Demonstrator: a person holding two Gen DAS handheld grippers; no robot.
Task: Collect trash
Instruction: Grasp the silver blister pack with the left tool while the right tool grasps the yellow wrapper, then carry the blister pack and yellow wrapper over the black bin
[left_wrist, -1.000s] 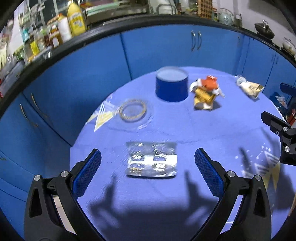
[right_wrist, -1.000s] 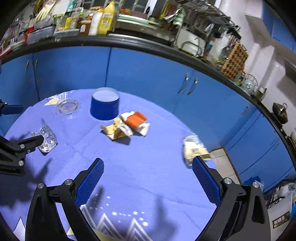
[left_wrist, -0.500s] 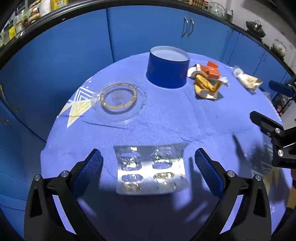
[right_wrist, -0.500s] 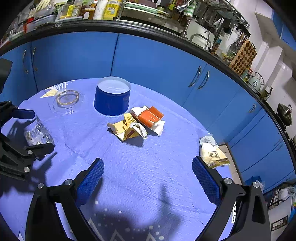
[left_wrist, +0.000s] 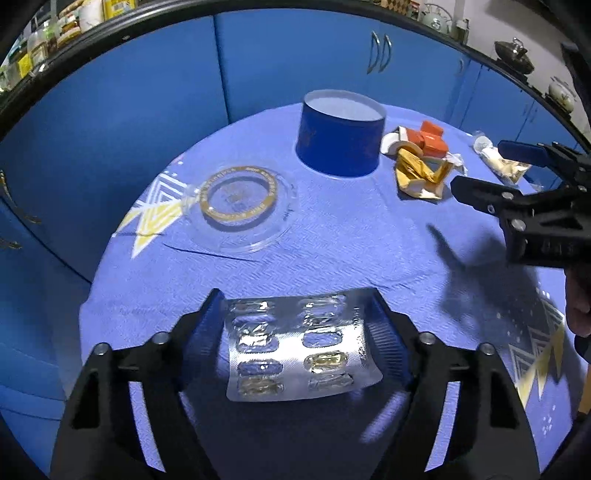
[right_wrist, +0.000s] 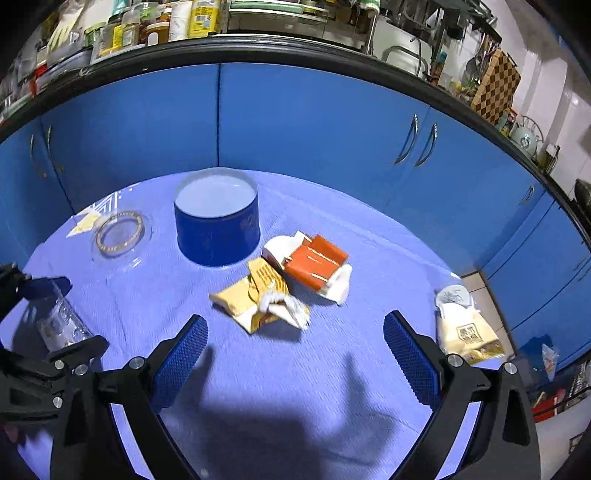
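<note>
On the tabletop (left_wrist: 332, 236), blue cloth, blue tub (left_wrist: 340, 134) as landmark, upright, open top.

Left gripper (left_wrist: 297, 341): jaws closed in on silver blister pack (left_wrist: 299, 347), pads touching both long edges. Pack well in front of tub, nearest the left wrist camera. Cannot tell whether lifted or resting on cloth. Same pack seen from right wrist view (right_wrist: 61, 325), between the left jaws, far left-front of tub (right_wrist: 217, 218).

Right gripper (right_wrist: 295, 354): jaws wide open, gripping nothing, hovering over bare cloth in front of tub. In left view, right gripper (left_wrist: 480, 170) sits right-front of tub, above cloth.

Other trash:
- Crumpled yellow wrapper (right_wrist: 260, 299) just right-front of tub, ahead of the open right jaws, not between them. Left view: (left_wrist: 419, 175).
- Orange-and-white carton (right_wrist: 314, 264), crushed, just right of tub, touching the yellow wrapper at its rear. Left view: (left_wrist: 428, 138).
- Cream sachet (right_wrist: 463, 328) far right of tub, near tabletop edge, just outside the right pad. Left view: (left_wrist: 502, 164), partly hidden behind right gripper.

Clear lid with gold ring (left_wrist: 238, 205) flat, left-front of tub, near but apart. Right view: (right_wrist: 120, 230).

Blue cabinets (right_wrist: 295, 122) behind tub.
</note>
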